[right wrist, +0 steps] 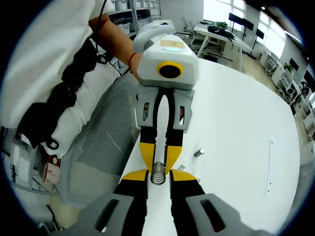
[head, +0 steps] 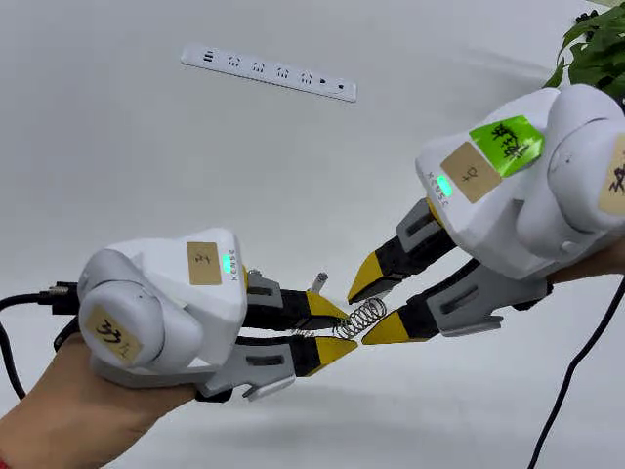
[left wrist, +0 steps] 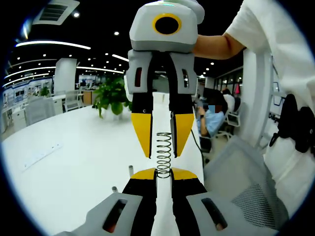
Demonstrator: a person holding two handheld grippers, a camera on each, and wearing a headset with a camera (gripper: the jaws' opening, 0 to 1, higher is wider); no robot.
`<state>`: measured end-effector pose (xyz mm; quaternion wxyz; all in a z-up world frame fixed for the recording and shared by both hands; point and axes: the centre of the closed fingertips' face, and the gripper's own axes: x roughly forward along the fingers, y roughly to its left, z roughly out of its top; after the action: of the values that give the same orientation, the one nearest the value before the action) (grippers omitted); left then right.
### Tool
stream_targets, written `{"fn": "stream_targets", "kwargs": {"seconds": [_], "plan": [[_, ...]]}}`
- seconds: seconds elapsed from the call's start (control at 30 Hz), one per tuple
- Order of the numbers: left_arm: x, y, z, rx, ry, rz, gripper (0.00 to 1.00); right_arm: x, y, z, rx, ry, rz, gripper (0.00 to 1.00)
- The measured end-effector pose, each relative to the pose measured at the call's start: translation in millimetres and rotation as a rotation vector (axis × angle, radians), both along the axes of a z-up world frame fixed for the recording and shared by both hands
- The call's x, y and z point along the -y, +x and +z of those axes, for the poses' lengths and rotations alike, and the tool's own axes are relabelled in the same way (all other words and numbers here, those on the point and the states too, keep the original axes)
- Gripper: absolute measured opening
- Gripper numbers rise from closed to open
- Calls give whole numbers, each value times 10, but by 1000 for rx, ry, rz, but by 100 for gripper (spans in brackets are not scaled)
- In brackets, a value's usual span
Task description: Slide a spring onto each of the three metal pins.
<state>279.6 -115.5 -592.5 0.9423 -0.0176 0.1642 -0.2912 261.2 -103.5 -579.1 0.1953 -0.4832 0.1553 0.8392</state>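
Note:
A small steel spring (head: 359,318) hangs in the air between my two grippers, above the white table (head: 146,176). My right gripper (head: 376,305) comes in from the upper right, its yellow-tipped jaws pressed against the sides of the spring (left wrist: 164,147). My left gripper (head: 337,327) meets it from the lower left, shut on a thin metal pin (head: 301,332) that is mostly hidden between the jaws. The spring's near end sits at the left jaw tips. In the right gripper view the spring (right wrist: 157,173) appears end-on. Two more pins (left wrist: 131,170) (left wrist: 114,189) stand on the table.
A white power strip (head: 269,72) lies at the far side of the table. A green plant (head: 591,44) stands at the back right. A black cable (head: 576,371) trails down the right. A grey mesh chair (right wrist: 98,152) is beside the table edge.

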Motion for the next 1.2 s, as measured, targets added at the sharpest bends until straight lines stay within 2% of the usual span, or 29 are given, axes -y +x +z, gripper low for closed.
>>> {"fn": "stream_targets", "kwargs": {"seconds": [0.33,1.03,1.2], "plan": [[4,21,8,5,-6,-2,10,7,9,-19,3,-7,21,12],[6,1,-9,3,0,2,11,3,-21,-38,5,-9,6,12],[-14,-15,-32,-8,1,14,17,-15,-35,-22,-1,-4,-4,12]]}}
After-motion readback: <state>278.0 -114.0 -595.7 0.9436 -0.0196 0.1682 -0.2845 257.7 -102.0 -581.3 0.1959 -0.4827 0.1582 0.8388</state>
